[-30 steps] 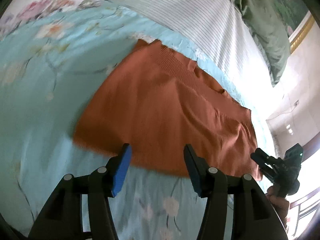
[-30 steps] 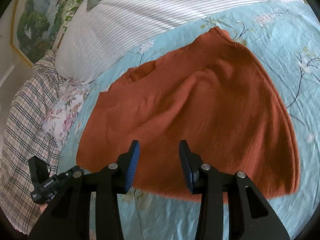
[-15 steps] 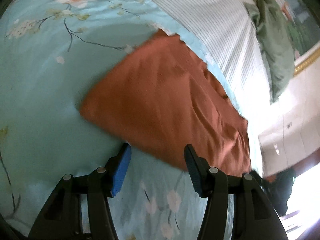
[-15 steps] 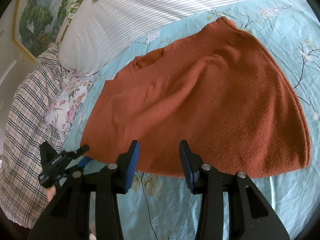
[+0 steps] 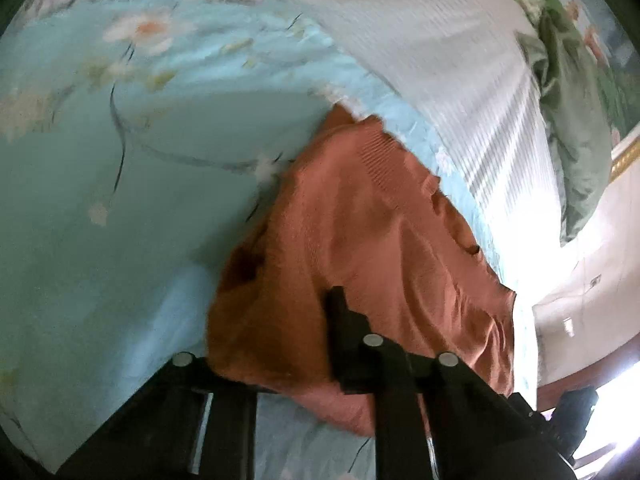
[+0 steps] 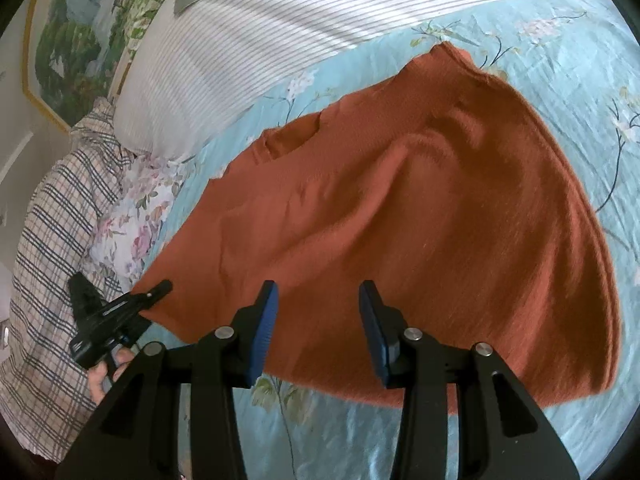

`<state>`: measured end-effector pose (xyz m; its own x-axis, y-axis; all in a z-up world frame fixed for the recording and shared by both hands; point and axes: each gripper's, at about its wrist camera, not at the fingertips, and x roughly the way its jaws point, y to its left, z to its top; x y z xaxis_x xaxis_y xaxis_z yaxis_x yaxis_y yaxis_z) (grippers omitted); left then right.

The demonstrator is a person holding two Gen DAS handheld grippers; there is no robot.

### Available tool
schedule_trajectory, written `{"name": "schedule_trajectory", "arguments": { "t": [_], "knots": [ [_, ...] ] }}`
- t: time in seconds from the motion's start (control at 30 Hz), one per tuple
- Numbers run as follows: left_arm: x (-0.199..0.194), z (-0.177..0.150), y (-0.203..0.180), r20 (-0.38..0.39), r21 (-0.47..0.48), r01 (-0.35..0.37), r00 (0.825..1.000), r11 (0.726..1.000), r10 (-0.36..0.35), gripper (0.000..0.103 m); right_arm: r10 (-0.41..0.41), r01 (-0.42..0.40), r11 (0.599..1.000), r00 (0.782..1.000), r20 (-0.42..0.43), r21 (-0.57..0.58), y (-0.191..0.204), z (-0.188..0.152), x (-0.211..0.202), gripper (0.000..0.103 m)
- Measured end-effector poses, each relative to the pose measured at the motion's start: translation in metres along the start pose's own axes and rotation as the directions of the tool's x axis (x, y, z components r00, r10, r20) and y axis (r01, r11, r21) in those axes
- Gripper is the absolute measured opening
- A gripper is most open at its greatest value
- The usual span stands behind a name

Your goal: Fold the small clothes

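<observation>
Lying spread on the floral blue bedsheet [image 6: 520,20] is the rust-orange knit garment [image 6: 420,208], its ribbed edge at the far side from the fingers. Left gripper [image 5: 280,344]: hem corner bunched and lifted between its fingers; only one finger [image 5: 340,320] is visible, the other hidden under cloth, so the grip appears closed on the garment. Right wrist view shows the left gripper [image 6: 158,290] at the garment's left corner. Right gripper [image 6: 316,320]: fingers wide apart, blue pads visible, holding nothing, poised just over the near hem. Beyond the garment lie a striped white pillow [image 6: 260,32], a plaid cloth [image 6: 48,220] left of the fingers, and a framed landscape picture [image 6: 72,40].
</observation>
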<state>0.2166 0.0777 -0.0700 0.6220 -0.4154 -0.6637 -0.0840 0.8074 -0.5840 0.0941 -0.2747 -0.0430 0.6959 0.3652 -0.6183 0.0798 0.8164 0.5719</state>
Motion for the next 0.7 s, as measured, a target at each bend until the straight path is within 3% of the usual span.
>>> {"name": "schedule_trajectory", "arguments": {
  "t": [0.17, 0.27, 0.37, 0.43, 0.53, 0.6, 0.7],
  "knots": [
    [-0.017, -0.005, -0.053, 0.06, 0.198, -0.003, 0.998, 0.98, -0.009, 0.007, 0.019, -0.019, 1.0, 1.0, 0.008, 0.022, -0.013, 0.014, -0.004, 0.043],
    [-0.02, -0.016, -0.096, 0.057, 0.34, 0.017, 0.998, 0.94, -0.038, 0.006, 0.064, -0.064, 0.997, 0.998, -0.005, 0.045, -0.019, 0.022, -0.003, 0.043],
    [-0.011, -0.038, -0.139, 0.044, 0.493, 0.013, 0.998, 0.87, -0.04, 0.007, 0.105, -0.103, 0.994, 0.994, -0.041, 0.046, -0.019, 0.031, 0.006, 0.043],
    [0.002, -0.06, -0.165, 0.035, 0.601, -0.008, 0.999, 0.799, -0.017, 0.007, 0.147, -0.144, 0.988, 0.986, -0.072, 0.051, -0.018, 0.037, 0.017, 0.044],
    [0.023, -0.09, -0.186, 0.026, 0.706, -0.038, 0.999, 0.707, 0.027, 0.006, 0.199, -0.194, 0.98, 0.969, -0.144, 0.049, -0.01, 0.048, 0.041, 0.062],
    [0.038, -0.108, -0.192, 0.023, 0.758, -0.06, 0.998, 0.649, 0.065, 0.006, 0.231, -0.228, 0.973, 0.955, -0.185, 0.037, -0.001, 0.057, 0.06, 0.065],
    [0.044, -0.121, -0.191, 0.031, 0.79, -0.076, 0.996, 0.608, 0.083, 0.006, 0.269, -0.268, 0.963, 0.933, -0.24, 0.036, 0.013, 0.069, 0.09, 0.065]
  ]
}}
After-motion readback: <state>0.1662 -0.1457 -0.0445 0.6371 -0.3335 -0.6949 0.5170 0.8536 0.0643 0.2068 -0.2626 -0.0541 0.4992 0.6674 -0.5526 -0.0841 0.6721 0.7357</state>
